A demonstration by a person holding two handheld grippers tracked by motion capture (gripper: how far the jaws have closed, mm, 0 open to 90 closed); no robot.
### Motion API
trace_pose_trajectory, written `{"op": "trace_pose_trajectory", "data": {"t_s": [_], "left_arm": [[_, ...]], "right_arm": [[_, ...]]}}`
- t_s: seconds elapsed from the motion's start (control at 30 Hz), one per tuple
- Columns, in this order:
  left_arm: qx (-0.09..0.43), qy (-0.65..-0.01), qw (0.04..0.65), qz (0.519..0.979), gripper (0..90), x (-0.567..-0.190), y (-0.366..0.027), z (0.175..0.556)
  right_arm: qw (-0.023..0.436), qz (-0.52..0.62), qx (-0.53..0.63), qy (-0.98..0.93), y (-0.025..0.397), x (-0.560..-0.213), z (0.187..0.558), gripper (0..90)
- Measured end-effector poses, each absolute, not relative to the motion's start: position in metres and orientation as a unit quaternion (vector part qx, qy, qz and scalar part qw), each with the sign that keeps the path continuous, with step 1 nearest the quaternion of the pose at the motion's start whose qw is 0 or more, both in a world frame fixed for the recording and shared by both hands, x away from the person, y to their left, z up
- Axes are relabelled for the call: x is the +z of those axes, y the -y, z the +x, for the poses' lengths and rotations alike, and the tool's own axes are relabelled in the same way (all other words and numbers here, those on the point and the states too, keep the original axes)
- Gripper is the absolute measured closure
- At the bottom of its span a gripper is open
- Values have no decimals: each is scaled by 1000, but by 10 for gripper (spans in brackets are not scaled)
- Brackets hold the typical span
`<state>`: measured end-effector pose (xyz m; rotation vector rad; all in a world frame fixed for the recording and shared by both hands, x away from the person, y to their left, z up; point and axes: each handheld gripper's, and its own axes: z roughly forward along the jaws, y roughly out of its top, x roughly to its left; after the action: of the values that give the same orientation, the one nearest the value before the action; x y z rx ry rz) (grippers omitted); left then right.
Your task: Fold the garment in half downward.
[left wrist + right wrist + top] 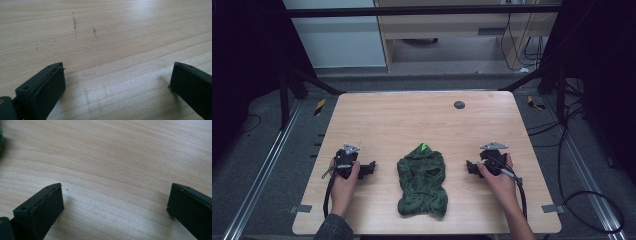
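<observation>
Green garment (422, 181) is lying crumpled mid-desk (412, 120), long axis running near-to-far, sitting btwn both grippers. Left gripper (371, 169) and right gripper (470, 167) are resting either side, fingers spread wide, holding nothing, both pointing inward, roughly equally near.

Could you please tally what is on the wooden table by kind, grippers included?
Green cloth garment: 1
Hand-held grippers: 2, the left gripper and the right gripper, both open
Dark round disc near the far edge: 1
Total: 4
</observation>
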<state>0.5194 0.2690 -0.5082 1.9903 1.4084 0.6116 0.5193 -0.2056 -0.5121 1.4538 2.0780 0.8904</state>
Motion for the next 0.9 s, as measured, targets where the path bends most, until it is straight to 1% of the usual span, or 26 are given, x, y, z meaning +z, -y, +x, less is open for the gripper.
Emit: {"op": "trace_pose_trajectory", "data": {"t_s": [0.37, 0.43, 0.47, 0.5, 0.57, 0.67, 0.8, 0.87, 0.9], "left_arm": [[225, -518, 312, 764, 0, -508, -264, 512], [225, -511, 312, 769, 0, -508, -263, 509], [225, -511, 312, 769, 2, -508, -263, 509], [218, -501, 313, 777, 16, -507, -260, 507], [211, -479, 314, 792, 54, -503, -256, 506], [202, -454, 326, 804, 49, -494, -248, 510], [196, -435, 322, 817, 59, -480, -238, 524], [182, -434, 330, 818, 85, -474, -232, 533], [182, -434, 330, 818, 87, -474, -232, 533]], "right_arm": [[222, 517, 325, -760, 204, -512, 513, 12], [220, 516, 323, -762, 203, -511, 512, 60], [220, 516, 323, -762, 203, -511, 512, 60], [213, 513, 320, -768, 200, -507, 509, 134], [211, 501, 313, -779, 197, -504, 506, 154], [203, 482, 307, -795, 193, -499, 507, 220], [187, 459, 314, -810, 185, -492, 513, 316], [176, 449, 318, -816, 180, -487, 517, 356], [176, 449, 318, -816, 180, -487, 517, 356]]}}
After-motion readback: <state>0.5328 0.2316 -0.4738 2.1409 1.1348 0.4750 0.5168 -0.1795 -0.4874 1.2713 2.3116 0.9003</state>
